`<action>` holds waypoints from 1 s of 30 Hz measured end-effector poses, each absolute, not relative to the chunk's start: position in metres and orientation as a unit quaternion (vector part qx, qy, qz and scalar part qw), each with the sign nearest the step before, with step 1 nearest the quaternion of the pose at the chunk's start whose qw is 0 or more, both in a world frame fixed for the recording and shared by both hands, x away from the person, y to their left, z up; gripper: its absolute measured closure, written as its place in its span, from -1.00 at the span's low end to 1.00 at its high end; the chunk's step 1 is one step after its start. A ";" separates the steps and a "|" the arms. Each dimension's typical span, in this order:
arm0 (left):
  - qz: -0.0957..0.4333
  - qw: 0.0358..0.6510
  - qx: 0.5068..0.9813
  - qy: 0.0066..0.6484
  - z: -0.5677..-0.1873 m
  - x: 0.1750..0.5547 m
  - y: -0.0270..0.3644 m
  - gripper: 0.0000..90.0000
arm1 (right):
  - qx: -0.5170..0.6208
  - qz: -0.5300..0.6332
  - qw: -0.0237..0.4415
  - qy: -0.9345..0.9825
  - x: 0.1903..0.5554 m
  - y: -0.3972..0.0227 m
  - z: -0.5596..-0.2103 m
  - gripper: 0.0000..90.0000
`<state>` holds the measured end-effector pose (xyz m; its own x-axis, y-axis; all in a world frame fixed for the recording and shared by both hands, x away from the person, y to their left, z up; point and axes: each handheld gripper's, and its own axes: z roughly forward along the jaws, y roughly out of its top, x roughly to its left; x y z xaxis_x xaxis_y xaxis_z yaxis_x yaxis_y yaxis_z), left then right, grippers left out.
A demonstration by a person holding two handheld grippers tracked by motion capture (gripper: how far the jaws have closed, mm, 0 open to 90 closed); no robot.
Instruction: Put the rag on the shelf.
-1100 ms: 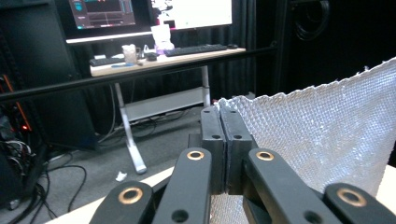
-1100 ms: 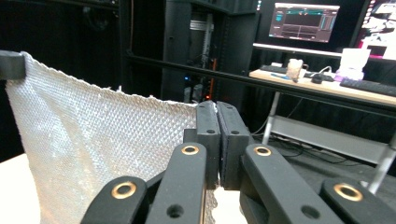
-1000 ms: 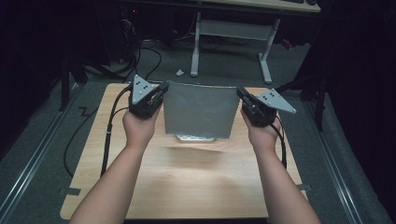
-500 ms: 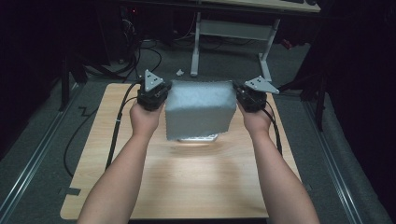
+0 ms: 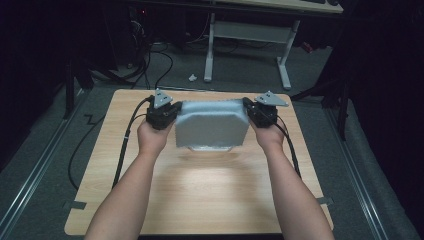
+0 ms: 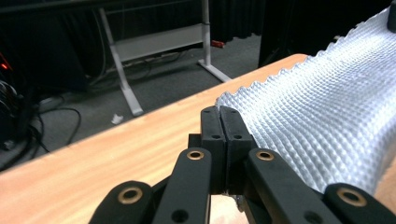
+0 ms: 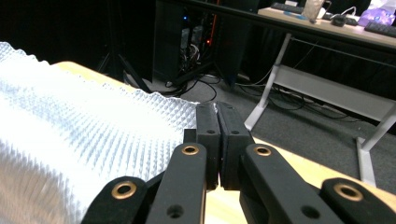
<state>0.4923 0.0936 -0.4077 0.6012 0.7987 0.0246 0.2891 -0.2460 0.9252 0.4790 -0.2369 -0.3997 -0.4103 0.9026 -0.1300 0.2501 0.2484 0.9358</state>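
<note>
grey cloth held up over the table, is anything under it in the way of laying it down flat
Nothing visible is. The grey cloth hangs between the left hand-held gripper and right hand-held gripper; the wooden table below looks bare.

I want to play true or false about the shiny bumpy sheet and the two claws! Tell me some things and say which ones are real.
1. Both claws pinch the silvery sheet at its top corners. True: the left claw and the right claw are each shut on a corner.
2. The sheet lies flat on the wooden table. False: it hangs between the claws, with its lower edge near the tabletop.
3. The sheet has a bumpy, quilted pattern. True.
4. The sheet is bright red. False: it is silvery grey.
5. One hand is empty and rests on the table. False: each hand holds a claw, raised at the sheet.
</note>
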 end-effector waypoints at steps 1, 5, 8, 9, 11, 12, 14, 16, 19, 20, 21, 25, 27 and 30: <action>0.252 0.494 0.748 0.365 -0.415 0.490 0.095 0.99 | 0.411 0.456 0.354 0.706 0.477 -0.236 -0.403 0.99; 0.242 0.492 0.753 0.364 -0.424 0.488 0.096 0.99 | 0.417 0.449 0.343 0.712 0.475 -0.237 -0.417 0.99; 0.228 0.499 0.753 0.363 -0.430 0.485 0.097 0.99 | 0.417 0.443 0.339 0.718 0.473 -0.237 -0.425 0.99; 0.225 0.499 0.755 0.362 -0.432 0.484 0.097 0.99 | 0.417 0.443 0.336 0.719 0.472 -0.237 -0.427 0.99; 0.220 0.500 0.756 0.362 -0.435 0.483 0.097 0.99 | 0.414 0.443 0.336 0.721 0.472 -0.237 -0.429 0.99; 0.216 0.500 0.757 0.362 -0.437 0.482 0.096 0.98 | 0.414 0.445 0.336 0.720 0.471 -0.236 -0.431 0.99; 0.212 0.500 0.758 0.361 -0.441 0.482 0.095 0.98 | 0.418 0.444 0.333 0.719 0.470 -0.236 -0.437 0.99; 0.206 0.499 0.760 0.362 -0.444 0.481 0.094 0.98 | 0.420 0.445 0.329 0.719 0.470 -0.237 -0.440 0.99; 0.196 0.492 0.766 0.364 -0.453 0.479 0.094 0.98 | 0.422 0.442 0.324 0.722 0.468 -0.237 -0.447 0.99; 0.192 0.490 0.767 0.366 -0.456 0.479 0.094 0.98 | 0.423 0.444 0.321 0.722 0.468 -0.237 -0.448 0.99; 0.186 0.489 0.768 0.370 -0.459 0.479 0.095 0.98 | 0.422 0.444 0.323 0.722 0.467 -0.237 -0.451 0.99; 0.173 0.483 0.772 0.377 -0.469 0.479 0.095 0.98 | 0.433 0.441 0.314 0.721 0.464 -0.240 -0.461 0.98; 0.169 0.483 0.771 0.379 -0.472 0.479 0.095 0.98 | 0.432 0.440 0.314 0.722 0.463 -0.240 -0.465 0.98; 0.166 0.481 0.773 0.379 -0.475 0.478 0.095 0.98 | 0.436 0.439 0.311 0.722 0.461 -0.242 -0.471 0.98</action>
